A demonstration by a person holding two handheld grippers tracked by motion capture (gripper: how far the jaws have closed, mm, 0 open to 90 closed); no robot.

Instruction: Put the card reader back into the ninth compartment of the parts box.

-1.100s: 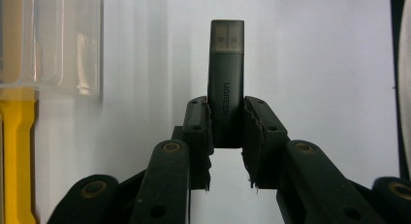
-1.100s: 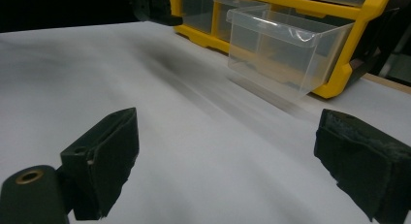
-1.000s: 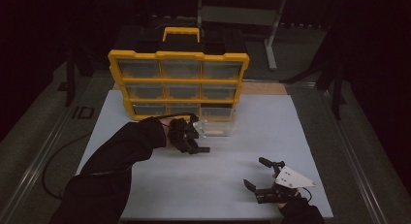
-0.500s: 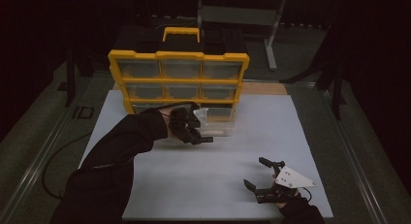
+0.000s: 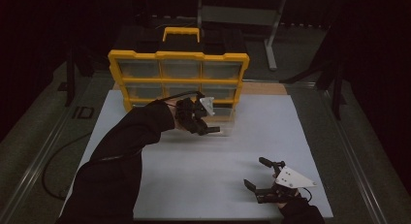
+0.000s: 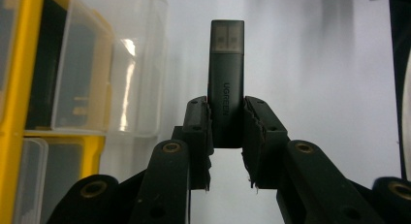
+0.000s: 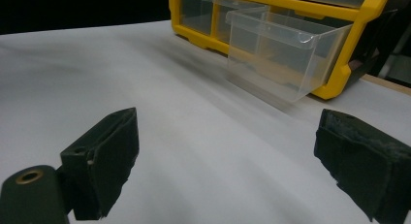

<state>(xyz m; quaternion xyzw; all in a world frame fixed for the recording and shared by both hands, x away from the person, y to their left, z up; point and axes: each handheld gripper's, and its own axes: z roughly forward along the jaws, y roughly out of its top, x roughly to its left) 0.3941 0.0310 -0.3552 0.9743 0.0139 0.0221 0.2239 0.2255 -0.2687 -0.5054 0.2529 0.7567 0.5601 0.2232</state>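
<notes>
My left gripper [image 6: 226,122] is shut on a black USB stick [image 6: 226,83], which juts out past the pads with its clear cap end forward. In the high view the left gripper [image 5: 206,128] hovers just in front of the yellow drawer organizer [image 5: 178,71], beside its pulled-out clear drawer [image 5: 224,116]. That drawer [image 6: 131,64] lies just left of the stick in the left gripper view. My right gripper [image 5: 254,171] rests near the mat's front right. Its jaws [image 7: 228,156] stand wide open with nothing between them, facing the open drawer [image 7: 281,54].
A white mat [image 5: 203,185] covers the table, with bare room between the two grippers. The organizer has a black top and a yellow handle [image 5: 181,32]. Dark metal frame legs [image 5: 271,44] stand behind the table. A cable [image 5: 53,161] runs along the left side.
My left gripper has risen off the mat with the stick and moved toward the organizer's open drawer. The right gripper has not moved.
</notes>
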